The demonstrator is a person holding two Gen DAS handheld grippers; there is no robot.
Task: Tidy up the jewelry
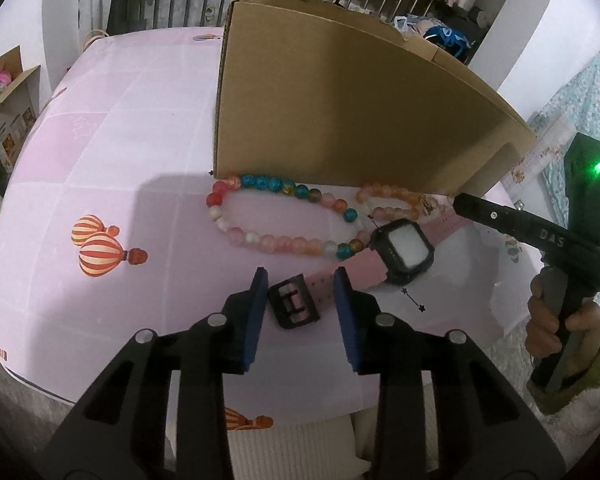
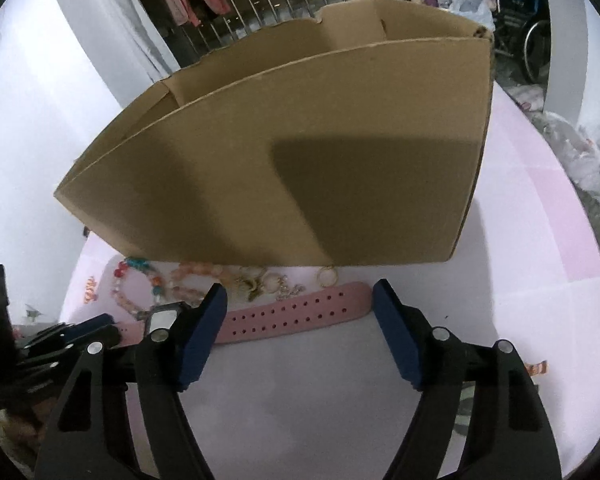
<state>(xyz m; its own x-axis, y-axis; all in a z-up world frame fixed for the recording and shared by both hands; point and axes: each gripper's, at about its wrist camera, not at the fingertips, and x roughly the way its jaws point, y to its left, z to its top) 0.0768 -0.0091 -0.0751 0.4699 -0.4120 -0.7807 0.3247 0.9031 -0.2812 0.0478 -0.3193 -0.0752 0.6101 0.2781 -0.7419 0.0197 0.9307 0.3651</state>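
Note:
A watch (image 1: 405, 252) with a black case and pink strap lies on the pink table in front of a cardboard box (image 1: 340, 112). My left gripper (image 1: 301, 280) is open, its blue pads on either side of the black buckle (image 1: 294, 306). A long multicoloured bead bracelet (image 1: 284, 216) and a short peach bead bracelet (image 1: 392, 200) lie against the box. In the right wrist view my right gripper (image 2: 300, 300) is open, just above the perforated pink strap (image 2: 292, 316). Small gold rings and charms (image 2: 284, 280) lie by the box (image 2: 300, 160).
The tablecloth (image 1: 120, 140) is pink with balloon prints. The person's right hand holds the other gripper's handle (image 1: 564, 312) at the table's right edge. A small open carton (image 1: 8, 120) stands off the table on the left. Plastic bags (image 2: 596, 160) lie on the floor at right.

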